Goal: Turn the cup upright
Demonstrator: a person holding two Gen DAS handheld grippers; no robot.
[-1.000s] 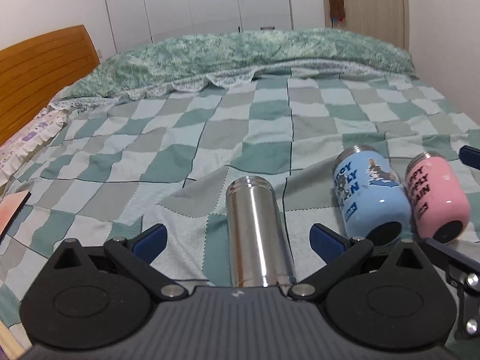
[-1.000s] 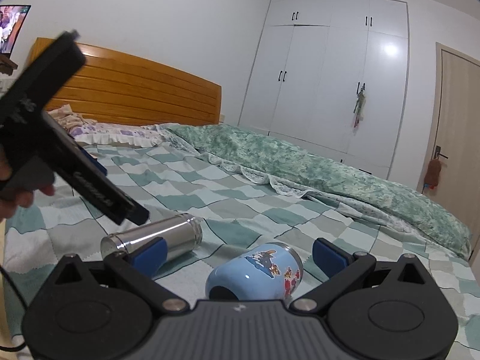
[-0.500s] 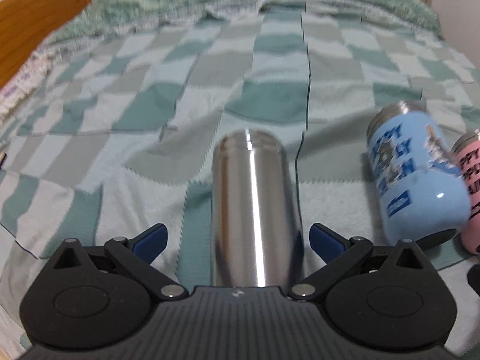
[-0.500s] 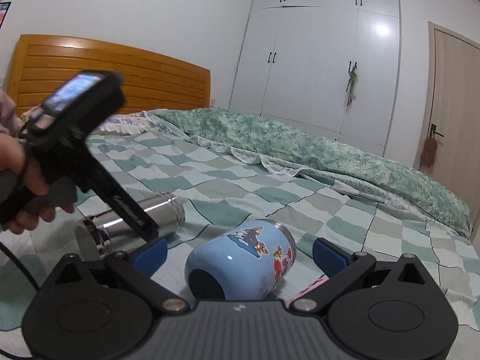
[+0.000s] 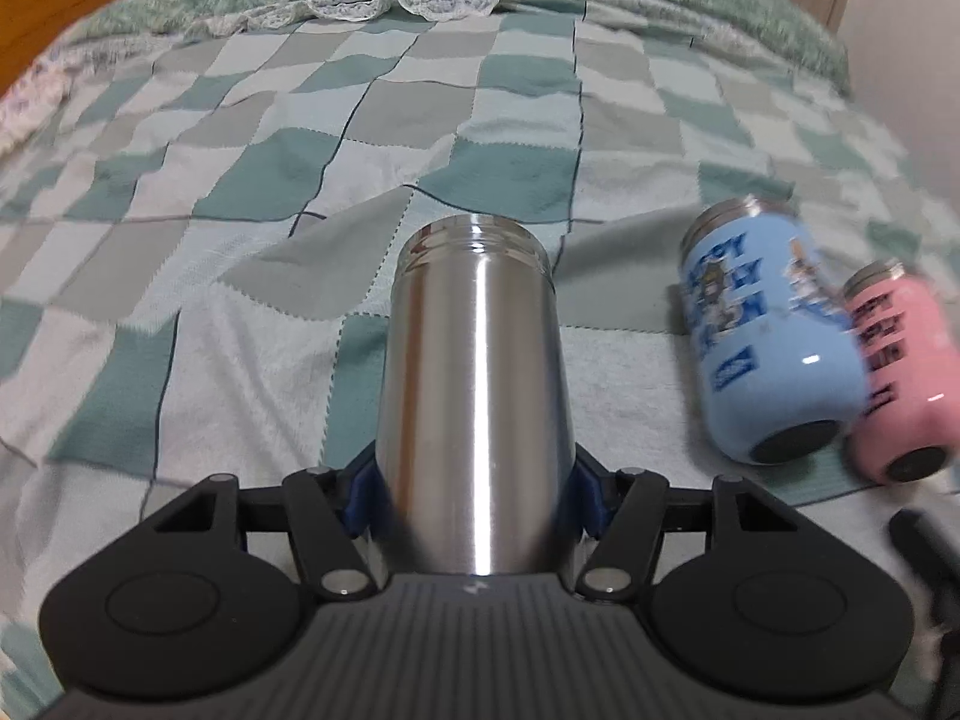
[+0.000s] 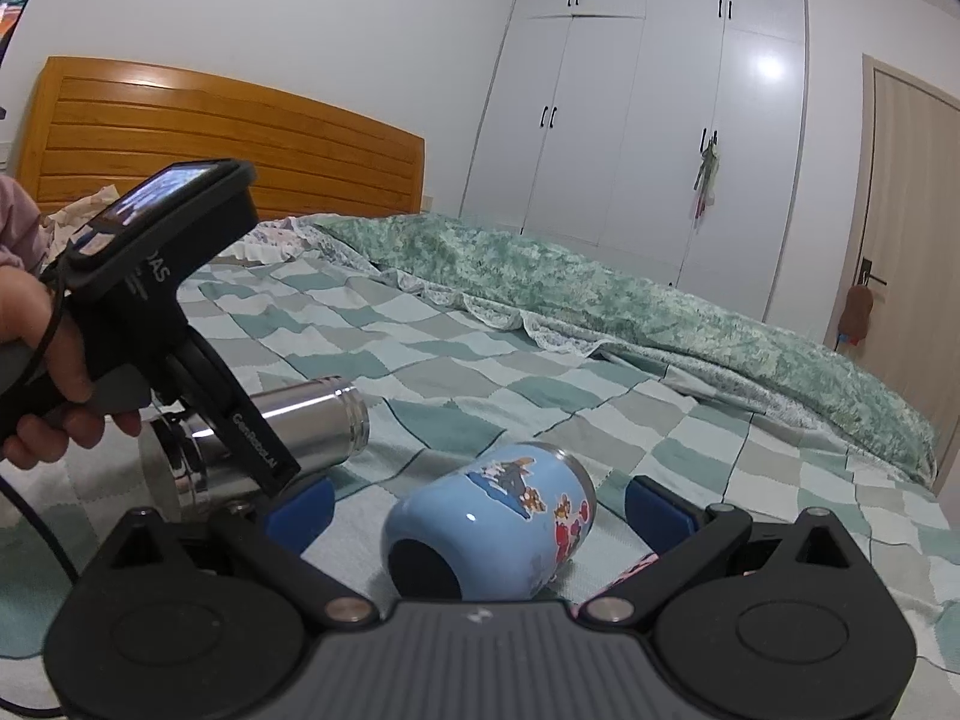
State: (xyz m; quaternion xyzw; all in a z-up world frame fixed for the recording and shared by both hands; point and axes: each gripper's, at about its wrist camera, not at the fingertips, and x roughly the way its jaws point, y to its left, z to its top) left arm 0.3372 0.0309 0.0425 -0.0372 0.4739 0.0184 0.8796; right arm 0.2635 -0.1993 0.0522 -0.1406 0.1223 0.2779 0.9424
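Note:
A steel cup (image 5: 474, 396) lies on its side on the checkered bedspread, mouth pointing away. My left gripper (image 5: 474, 495) is shut on its base end, blue pads pressed on both sides. It also shows in the right wrist view (image 6: 282, 438), with the left gripper (image 6: 240, 420) over it. A blue cup (image 5: 759, 342) and a pink cup (image 5: 900, 366) lie on their sides to the right. My right gripper (image 6: 477, 507) is open, with the blue cup (image 6: 492, 528) lying between its fingers, untouched.
The checkered bedspread (image 5: 300, 180) covers the bed. A rumpled green quilt (image 6: 600, 300) lies along the far side. A wooden headboard (image 6: 210, 138) stands at the left; a white wardrobe (image 6: 648, 96) and a door (image 6: 912, 210) are behind.
My left gripper moved forward and closed its fingers on the steel cup. The right gripper stayed open around the blue cup and shifted only a little.

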